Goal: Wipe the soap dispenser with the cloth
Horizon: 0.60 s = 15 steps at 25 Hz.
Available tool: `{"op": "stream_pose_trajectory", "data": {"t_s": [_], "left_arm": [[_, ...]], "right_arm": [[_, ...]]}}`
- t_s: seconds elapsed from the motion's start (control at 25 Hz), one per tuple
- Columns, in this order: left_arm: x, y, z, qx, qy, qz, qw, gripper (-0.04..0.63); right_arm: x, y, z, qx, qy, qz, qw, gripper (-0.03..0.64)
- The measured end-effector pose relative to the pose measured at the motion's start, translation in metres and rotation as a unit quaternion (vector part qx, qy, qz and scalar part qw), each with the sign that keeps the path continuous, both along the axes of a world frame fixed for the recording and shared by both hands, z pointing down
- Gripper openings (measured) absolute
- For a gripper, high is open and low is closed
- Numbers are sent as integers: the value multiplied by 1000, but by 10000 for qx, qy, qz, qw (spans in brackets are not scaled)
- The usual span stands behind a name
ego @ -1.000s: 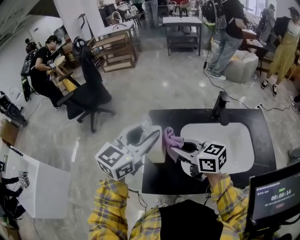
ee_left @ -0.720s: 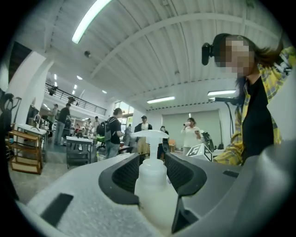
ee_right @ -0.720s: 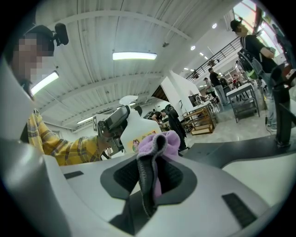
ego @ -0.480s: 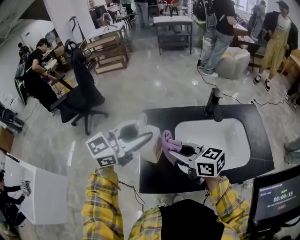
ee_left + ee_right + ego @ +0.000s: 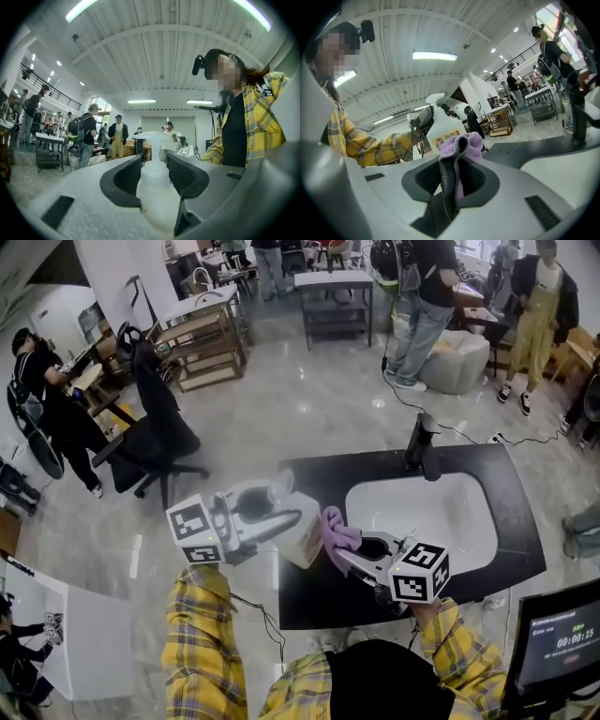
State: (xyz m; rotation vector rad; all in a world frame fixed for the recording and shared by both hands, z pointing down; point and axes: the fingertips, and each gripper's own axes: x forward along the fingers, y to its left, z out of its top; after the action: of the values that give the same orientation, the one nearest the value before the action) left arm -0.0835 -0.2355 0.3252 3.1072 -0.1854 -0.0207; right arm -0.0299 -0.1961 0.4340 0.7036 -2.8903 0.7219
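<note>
Here, the left tool (image 5: 286,514) grips the white plastic pump-top soap dispenser (image 5: 302,536) near its top, with a jaw pad pressed on either side. It holds the bottle at the left part of the black worktop (image 5: 319,601), to the left of the white oval sink (image 5: 441,512). The right tool (image 5: 345,549) is clamped on a bunched lilac cloth (image 5: 337,524). The cloth sticks out past the tool's tips and lies against the dispenser's right side. A black tap (image 5: 422,448) stands at the sink's far rim. Several people (image 5: 417,306) stand on the floor beyond.
</note>
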Motion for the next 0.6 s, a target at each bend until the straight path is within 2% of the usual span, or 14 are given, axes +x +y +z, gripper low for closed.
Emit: {"op": "stream_pose_trajectory", "data": {"t_s": [0.4,0.6], "left_arm": [[6,-4,3,68,329,393,9987,167],[5,-5,3,-34,391,209,9990,169]], "right_arm": [[1,-1,1,270,279,193,9991,81],[0,-2,-4,431,275,356,9981,81]]}}
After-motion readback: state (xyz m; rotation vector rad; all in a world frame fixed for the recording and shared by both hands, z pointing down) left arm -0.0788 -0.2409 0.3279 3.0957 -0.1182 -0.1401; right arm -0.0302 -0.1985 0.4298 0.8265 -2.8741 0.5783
